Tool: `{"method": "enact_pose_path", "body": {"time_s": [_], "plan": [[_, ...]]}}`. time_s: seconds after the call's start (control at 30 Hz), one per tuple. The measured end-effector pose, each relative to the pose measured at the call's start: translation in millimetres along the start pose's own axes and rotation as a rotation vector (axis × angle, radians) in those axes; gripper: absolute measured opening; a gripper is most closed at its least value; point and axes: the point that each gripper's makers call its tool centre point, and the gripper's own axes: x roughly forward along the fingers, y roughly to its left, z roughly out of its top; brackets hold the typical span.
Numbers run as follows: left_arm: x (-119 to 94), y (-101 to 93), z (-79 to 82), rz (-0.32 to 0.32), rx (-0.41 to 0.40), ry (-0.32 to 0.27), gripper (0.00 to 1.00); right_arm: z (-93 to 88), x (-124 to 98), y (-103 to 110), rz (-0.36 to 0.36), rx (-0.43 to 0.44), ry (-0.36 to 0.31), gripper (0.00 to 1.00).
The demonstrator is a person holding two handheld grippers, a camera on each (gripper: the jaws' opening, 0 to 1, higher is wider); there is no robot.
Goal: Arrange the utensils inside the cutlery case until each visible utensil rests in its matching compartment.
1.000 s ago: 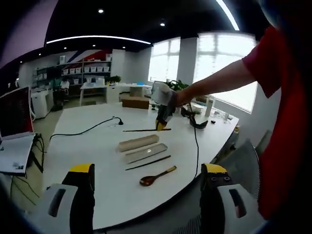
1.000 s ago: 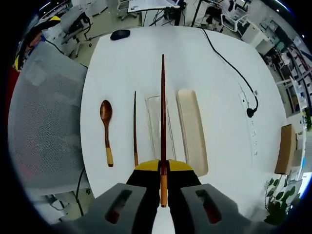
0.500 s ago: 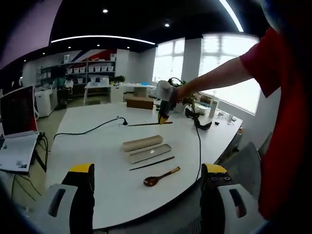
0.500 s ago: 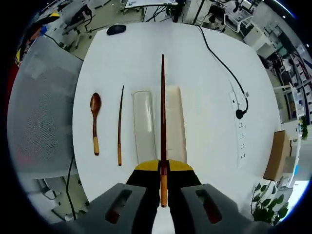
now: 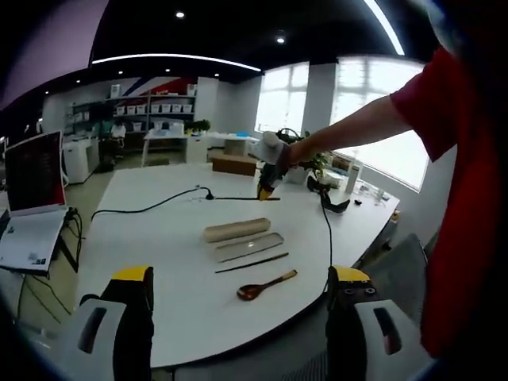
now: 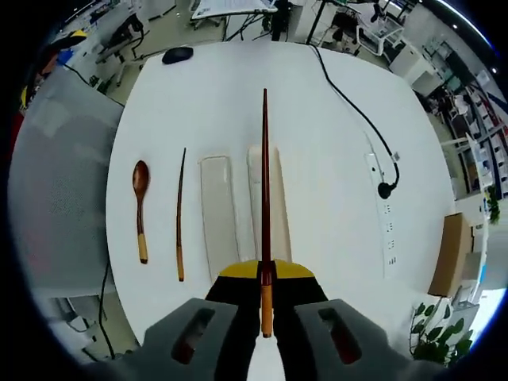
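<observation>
Over the last second the right gripper [image 6: 264,279] has carried its chopstick [image 6: 264,182] sideways across the row of things on the white worktop [image 6: 317,127]: the stick first lay over the clear lid, then between lid and case, and now its shaft runs along the cream cutlery case [image 6: 274,198], tip pointing past the case's far end. In the left gripper view the same gripper [image 5: 267,184] has stayed lifted well above the worktop on the person's outstretched arm, the stick held roughly level. I judge this as lining up over the case before lowering, so the first utensil is close to its slot but not yet in it. The right fingers are clamped on the pale handle end of the chopstick, the dark shaft jutting straight forward between them. The clear lid [image 6: 216,208] lies just beside the case; next comes the second chopstick [image 6: 180,218], then the wooden spoon [image 6: 140,208], both flat on the worktop and untouched, so most of the task remains. Whether the case has separate compartments I cannot tell from this height. The left gripper [image 5: 242,317] hangs back near the worktop's edge, its fingers [image 5: 135,305] wide apart and holding nothing.
</observation>
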Motion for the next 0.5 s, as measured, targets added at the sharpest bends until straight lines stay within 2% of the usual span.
{"method": "enact_pose_path", "body": {"time_s": [0.2,0.27,0.5], "plan": [[1.9,0.9,-0.5,0.013,0.037,0.015,0.92,-2.0,10.9,-1.5,0.001,0.014,-0.005,0.01],[2.9,-0.5,0.3,0.004,0.027,0.015,0.93,-5.0,20.2,-8.4,-0.022,0.013,0.002,0.01],[6.0,1.9,1.9,0.011,0.019,0.0,0.94,-7.8,35.6,-13.6,-0.014,0.028,-0.001,0.01]]}}
